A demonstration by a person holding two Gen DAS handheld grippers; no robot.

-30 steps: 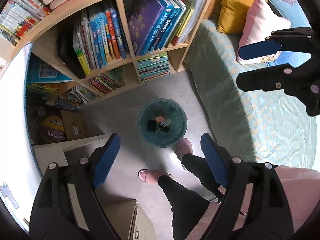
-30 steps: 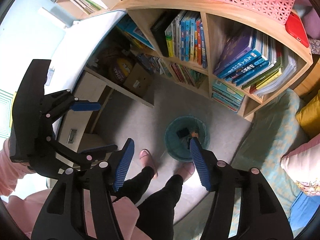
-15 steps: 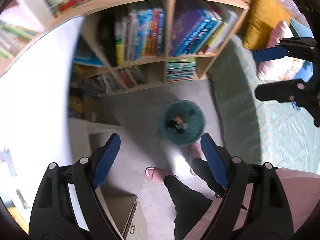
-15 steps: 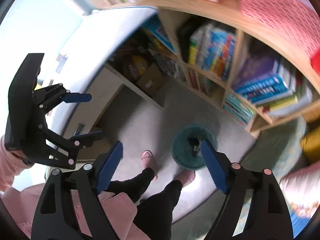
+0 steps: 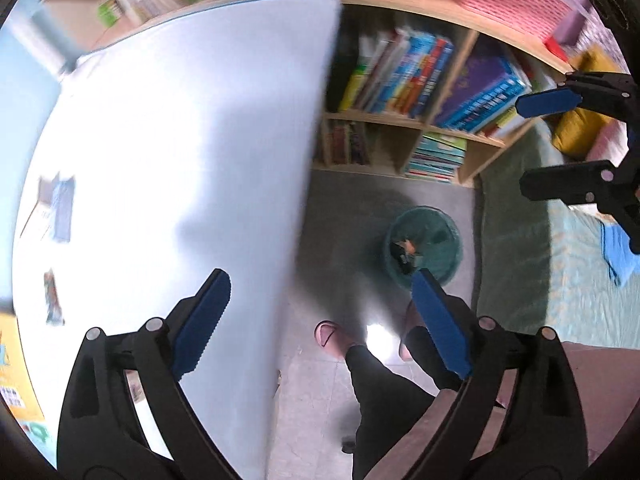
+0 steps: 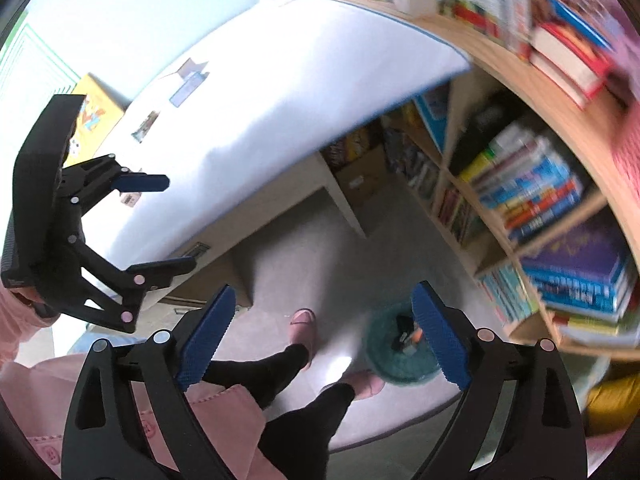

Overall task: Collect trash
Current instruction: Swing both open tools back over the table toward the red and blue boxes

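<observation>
Both the left gripper [image 5: 320, 320] and the right gripper [image 6: 320, 334] have just opened wide — empty. Go slowly to the scraps [image 5: 54, 298] on the white table [image 5: 180, 120] — the bin [image 5: 424, 246] waits below.

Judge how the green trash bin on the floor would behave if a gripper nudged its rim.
The green trash bin looks thin-walled, and only a few scraps show inside, so it is probably light. It would likely slide on the smooth floor or tip over easily. Its round shape suggests it might roll once it is over.
</observation>
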